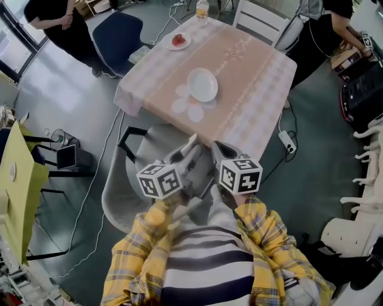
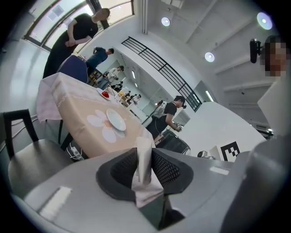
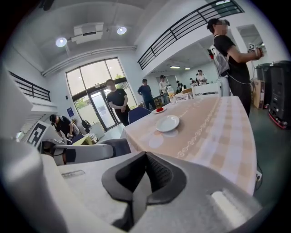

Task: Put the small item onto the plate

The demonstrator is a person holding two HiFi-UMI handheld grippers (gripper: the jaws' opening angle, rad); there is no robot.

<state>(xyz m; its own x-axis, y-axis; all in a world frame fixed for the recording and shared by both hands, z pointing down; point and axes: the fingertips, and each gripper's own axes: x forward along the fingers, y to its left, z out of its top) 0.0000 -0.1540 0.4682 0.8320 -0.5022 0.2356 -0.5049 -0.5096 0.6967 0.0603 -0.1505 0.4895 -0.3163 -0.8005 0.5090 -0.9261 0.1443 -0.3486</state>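
A white plate (image 1: 202,84) lies empty in the middle of a table with a peach cloth (image 1: 251,77). It also shows ahead as the plate (image 2: 116,119) in the left gripper view and the plate (image 3: 168,123) in the right gripper view. My left gripper (image 1: 189,150) hangs short of the table's near edge, over a grey chair. It is shut on a small white folded item (image 2: 143,152), which stands upright between the pads of the left gripper (image 2: 145,166). Beside it, my right gripper (image 1: 216,149) points at the table. The right gripper (image 3: 144,175) is shut with nothing in it.
A grey chair (image 1: 128,179) stands between me and the table. A saucer with something red (image 1: 178,40) and a bottle (image 1: 202,11) sit at the far end. A dark blue chair (image 1: 116,36) and a white chair (image 1: 260,21) stand behind. People stand around; a power strip (image 1: 287,141) lies on the floor.
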